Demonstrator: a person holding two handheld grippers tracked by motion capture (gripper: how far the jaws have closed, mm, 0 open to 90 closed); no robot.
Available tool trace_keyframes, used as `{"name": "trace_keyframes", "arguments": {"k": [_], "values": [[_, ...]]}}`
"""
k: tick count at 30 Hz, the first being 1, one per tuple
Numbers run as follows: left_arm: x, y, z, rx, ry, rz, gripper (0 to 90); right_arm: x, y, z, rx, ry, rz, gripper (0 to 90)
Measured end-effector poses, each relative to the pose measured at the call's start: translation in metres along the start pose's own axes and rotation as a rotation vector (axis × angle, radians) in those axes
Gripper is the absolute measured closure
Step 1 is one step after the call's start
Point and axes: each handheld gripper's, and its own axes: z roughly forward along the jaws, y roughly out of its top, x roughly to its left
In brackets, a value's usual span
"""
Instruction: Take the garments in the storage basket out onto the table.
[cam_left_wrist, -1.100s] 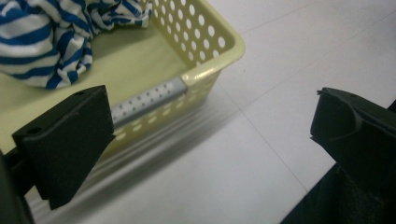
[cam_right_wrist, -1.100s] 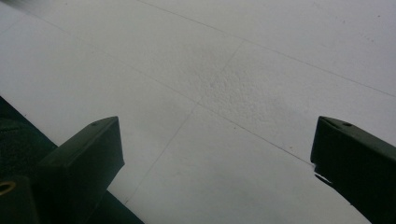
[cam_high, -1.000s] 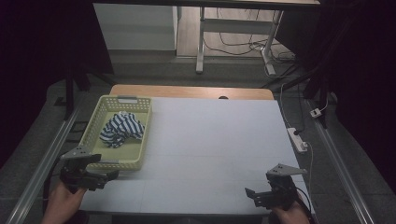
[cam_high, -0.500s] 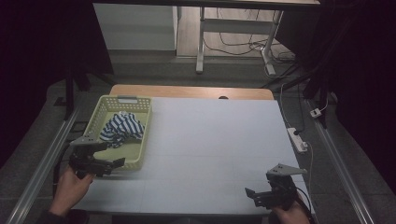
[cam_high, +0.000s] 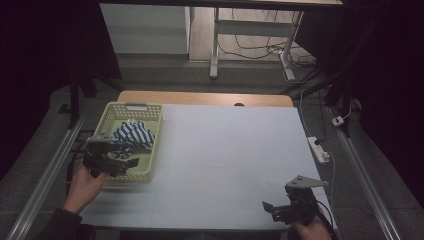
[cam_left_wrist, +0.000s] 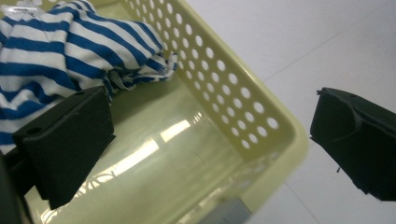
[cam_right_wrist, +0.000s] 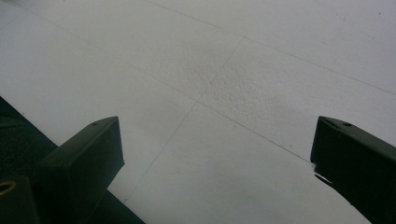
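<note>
At the left of the white table (cam_high: 225, 150), near its near-left corner, stands a pale yellow-green basket (cam_high: 150, 150) with perforated walls, its long side running from near to far. A blue-and-white striped cloth (cam_high: 131, 134) lies bunched in the far half of it, and the near half of the floor shows bare and glossy in the left gripper view. The left hand (cam_high: 86, 181) comes in from the near edge and holds the left gripper (cam_high: 131, 163) over the near end of the basket, pointing right. Its jaws stand wide apart and hold nothing: in the left gripper view one jaw hangs inside the basket, just beside the cloth (cam_left_wrist: 56, 51), and the other is outside over the table, with the basket's right wall (cam_left_wrist: 233, 107) and rim between them. Whether the inner jaw touches the cloth cannot be told. The middle of the table is bare white, crossed by faint seams (cam_right_wrist: 187, 116). Near the near-right corner the right hand (cam_high: 311, 231) holds the right gripper (cam_high: 270, 210) low over the table, pointing left, well apart from the basket. Its jaws are also spread wide, with the white surface between them. A white power strip (cam_high: 320, 149) lies off the table's right edge.
</note>
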Motion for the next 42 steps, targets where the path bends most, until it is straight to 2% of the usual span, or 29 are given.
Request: {"name": "trace_keyframes", "arguments": {"k": [7,26,37,42], "values": [[0.013,0.015,0.012,0.010,0.022,-0.007,0.0,0.000,0.000,0.000,0.003,0.000,0.001,2.3],[0.043,0.038,0.030,0.036,0.064,-0.054,0.0,0.000,0.000,0.001,0.008,0.000,0.001,2.3],[0.061,0.052,0.041,0.047,0.079,-0.067,0.4,0.000,0.000,0.001,0.011,0.000,-0.002,2.3],[0.070,0.058,0.050,0.062,0.102,-0.075,0.2,0.000,0.000,0.001,0.012,-0.001,-0.003,2.3]]}}
